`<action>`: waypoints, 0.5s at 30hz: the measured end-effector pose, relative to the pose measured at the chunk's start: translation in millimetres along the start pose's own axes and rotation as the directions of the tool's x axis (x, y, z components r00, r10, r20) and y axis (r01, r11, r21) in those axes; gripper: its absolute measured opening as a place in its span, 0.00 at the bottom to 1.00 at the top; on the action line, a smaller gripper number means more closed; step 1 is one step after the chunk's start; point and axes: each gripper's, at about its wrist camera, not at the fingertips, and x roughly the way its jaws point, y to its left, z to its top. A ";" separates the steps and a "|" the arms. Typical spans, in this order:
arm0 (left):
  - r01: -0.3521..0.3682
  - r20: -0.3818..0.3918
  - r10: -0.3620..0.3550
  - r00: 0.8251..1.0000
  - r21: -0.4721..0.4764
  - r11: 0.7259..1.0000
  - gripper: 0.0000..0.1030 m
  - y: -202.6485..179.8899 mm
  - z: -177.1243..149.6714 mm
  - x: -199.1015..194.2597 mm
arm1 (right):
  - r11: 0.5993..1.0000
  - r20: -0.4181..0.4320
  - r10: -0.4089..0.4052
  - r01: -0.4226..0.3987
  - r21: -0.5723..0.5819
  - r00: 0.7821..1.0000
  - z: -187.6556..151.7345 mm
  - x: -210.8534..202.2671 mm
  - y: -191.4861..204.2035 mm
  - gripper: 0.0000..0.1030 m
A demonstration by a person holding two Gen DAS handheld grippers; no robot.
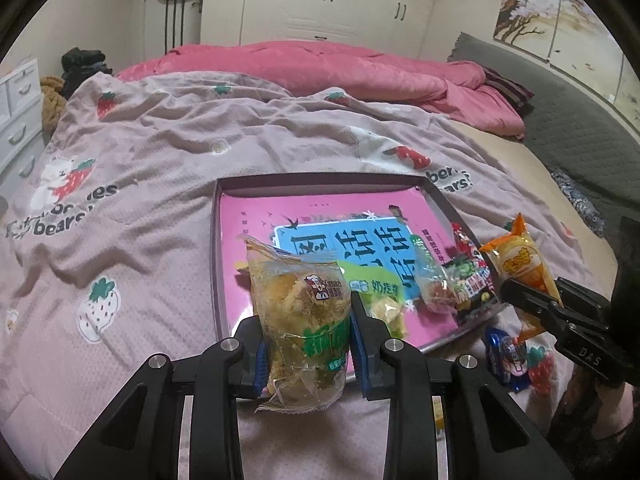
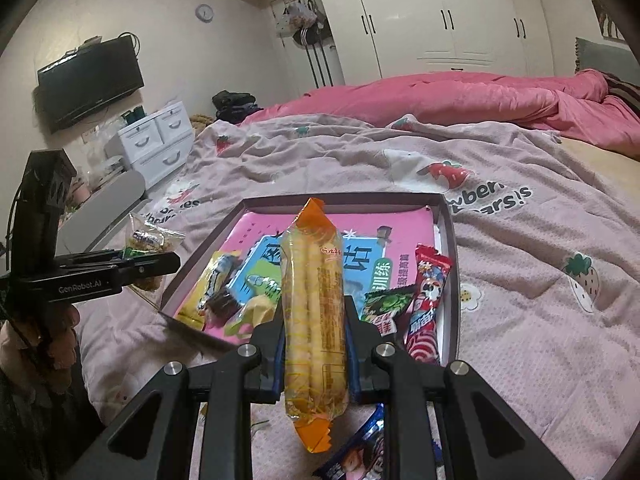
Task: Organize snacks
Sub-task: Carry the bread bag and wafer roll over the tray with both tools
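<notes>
Currently, the left gripper is clamped on a clear plastic packet of golden-brown pastry with a green printed band, its blue-lined pads pressing the packet's lower half from both sides; the packet stands upright between the jaws, above the near edge of the shallow dark-rimmed rectangular box. The right gripper is clamped on a long transparent packet of yellow roll sticks with orange crimped ends, held upright with one orange end above the fingers and the other below them. In the left wrist view, the right gripper appears at the right edge with the same orange-ended packet just beyond the box's right rim. The box rests on a pale pink bedspread printed with strawberries and bears and holds a pink and blue book cover with large Chinese characters lying flat on its floor. On that cover lie several snacks: a green and yellow packet, a yellow wrapper with a dark bar, a small green and black sachet, and a red wrapper with a spiral pattern along the right wall. A blue wrapped snack lies on the bedspread outside the box, near the right gripper. A rumpled pink quilt lies at the far side of the bed.
</notes>
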 end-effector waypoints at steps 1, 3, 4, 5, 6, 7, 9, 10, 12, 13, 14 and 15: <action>-0.003 0.000 0.003 1.000 -0.002 1.000 0.32 0.7 0.9 1.7 | 1.000 0.002 0.003 -0.003 0.006 1.000 0.7 0.4 -1.4 0.23; -0.004 -0.005 0.003 1.000 -0.005 1.000 0.32 1.4 2.0 5.6 | 1.000 0.005 0.004 -0.004 0.011 1.000 2.0 1.2 -2.6 0.23; -0.005 -0.006 0.005 1.000 -0.007 1.000 0.32 2.1 2.3 7.1 | 1.000 0.006 0.004 -0.004 0.011 1.000 2.7 1.7 -3.0 0.23; -0.005 -0.008 0.005 1.000 -0.009 1.000 0.32 2.6 2.6 8.8 | 1.000 0.008 0.005 -0.005 0.012 1.000 3.1 1.9 -3.6 0.23; -0.006 -0.011 0.006 1.000 -0.010 1.000 0.32 3.2 2.9 10.7 | 1.000 0.009 0.007 -0.007 0.014 1.000 3.8 2.1 -4.5 0.23; -0.007 -0.014 0.007 1.000 -0.012 1.000 0.32 3.7 2.8 12.5 | 1.000 0.012 0.007 -0.008 0.017 1.000 4.8 2.4 -5.3 0.23; -0.006 -0.019 0.006 1.000 -0.016 1.000 0.32 4.0 2.2 15.4 | 1.000 0.016 0.008 -0.009 0.020 1.000 7.5 3.8 -6.8 0.23; -0.008 -0.022 0.007 1.000 -0.015 1.000 0.32 4.4 2.2 16.9 | 1.000 0.020 0.006 -0.006 0.020 1.000 8.4 4.1 -7.2 0.23; -0.009 -0.028 0.009 1.000 -0.016 1.000 0.32 4.7 1.5 20.1 | 1.000 0.025 0.007 -0.008 0.024 1.000 10.6 5.9 -9.4 0.23; -0.009 -0.031 0.008 0.999 -0.017 1.000 0.32 4.9 1.4 21.2 | 1.000 0.028 0.004 -0.005 0.025 1.000 11.5 6.5 -10.3 0.23; -0.009 -0.034 0.009 0.999 -0.018 1.000 0.32 5.1 1.5 22.7 | 1.000 0.031 0.005 -0.006 0.028 1.000 12.8 7.3 -11.4 0.23; -0.010 -0.037 0.009 0.999 -0.018 1.000 0.32 5.4 1.6 24.2 | 0.999 0.033 0.008 -0.009 0.032 0.999 13.6 8.2 -12.8 0.23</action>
